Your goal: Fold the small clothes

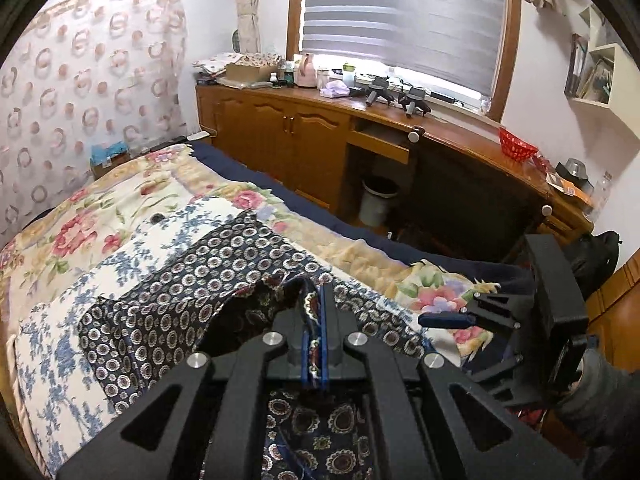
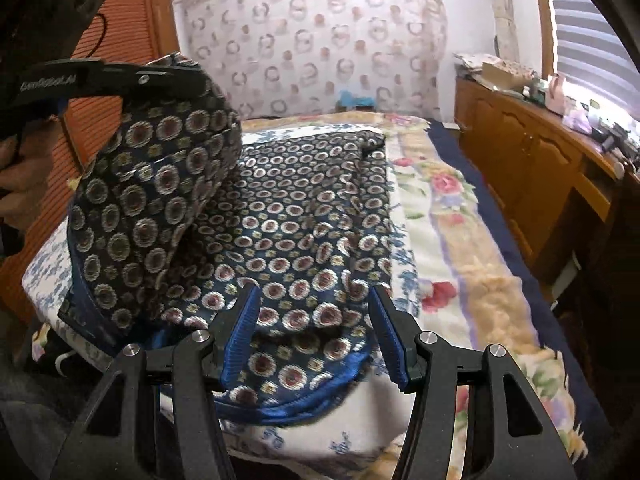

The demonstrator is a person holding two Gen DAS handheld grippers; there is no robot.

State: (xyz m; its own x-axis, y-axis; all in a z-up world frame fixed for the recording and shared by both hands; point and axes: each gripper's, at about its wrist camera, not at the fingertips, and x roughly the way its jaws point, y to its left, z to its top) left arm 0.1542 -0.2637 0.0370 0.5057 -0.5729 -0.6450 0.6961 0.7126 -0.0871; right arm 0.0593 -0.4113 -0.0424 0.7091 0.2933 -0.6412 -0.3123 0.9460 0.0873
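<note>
Left wrist view: left gripper [image 1: 314,312] is closed on the hem of the patterned garment [image 1: 192,280], lifting it off the bed [image 1: 80,216]. Right wrist view: right gripper [image 2: 312,320] hovers half open, empty, above the garment's blue trim [image 2: 296,412]; this soft, light cloth is probably best pinched at the edge.

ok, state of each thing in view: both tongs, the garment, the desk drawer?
left tongs: shut on the patterned garment's edge, lifting it
right tongs: open, empty, fabric beneath
patterned garment: partly lifted at one side, rest lying flat on the bed
desk drawer: pulled partly open
window blind: lowered
</note>
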